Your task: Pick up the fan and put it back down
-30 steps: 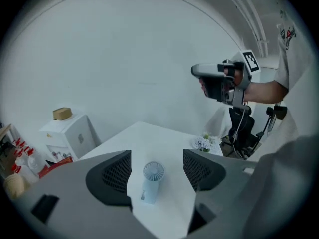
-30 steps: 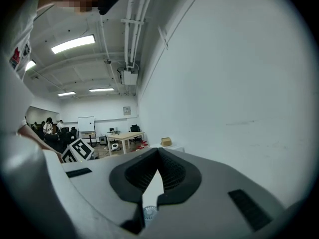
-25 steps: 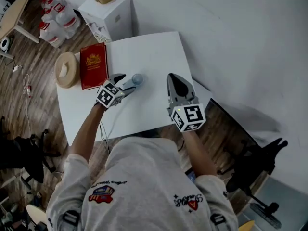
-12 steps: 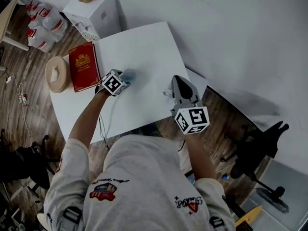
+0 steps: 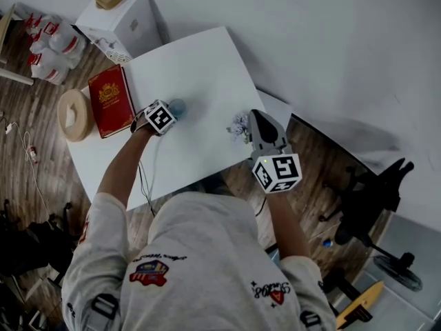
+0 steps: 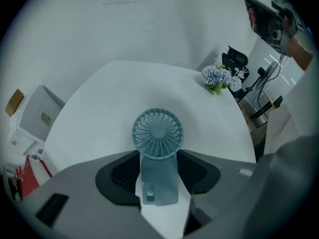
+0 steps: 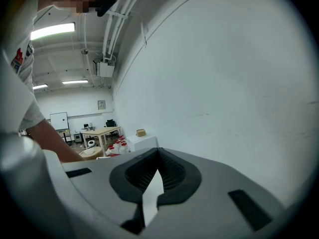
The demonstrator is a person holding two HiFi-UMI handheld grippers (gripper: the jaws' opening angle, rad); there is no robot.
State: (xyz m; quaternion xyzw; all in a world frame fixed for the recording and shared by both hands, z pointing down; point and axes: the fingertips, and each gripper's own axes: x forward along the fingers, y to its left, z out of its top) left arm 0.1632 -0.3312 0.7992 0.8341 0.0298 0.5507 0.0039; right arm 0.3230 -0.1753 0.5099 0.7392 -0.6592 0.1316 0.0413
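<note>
A small light-blue fan (image 6: pixel 157 133) stands upright on the white table (image 5: pixel 200 67); in the head view the fan (image 5: pixel 178 106) shows just beyond the left marker cube. My left gripper (image 6: pixel 158 159) points steeply down over it. Its jaws are closing with the fan's body between them, and thin gaps still show beside the body. In the head view this left gripper (image 5: pixel 172 110) sits near the table's middle. My right gripper (image 5: pixel 256 114) hovers over the table's right edge, pointing at the wall. Seen in its own view, the right gripper (image 7: pixel 158 156) has its jaws together and nothing held.
A red book (image 5: pixel 110 101) and a round tan roll (image 5: pixel 71 114) lie at the table's left. A small bunch of pale flowers (image 5: pixel 239 124) stands at the right edge, by my right gripper. A white box (image 5: pixel 124 19) and bottles (image 5: pixel 48 36) sit on the floor behind.
My left gripper has dropped down around the fan and tilted steeper. My right gripper has drifted right, from over the table toward its right edge.
</note>
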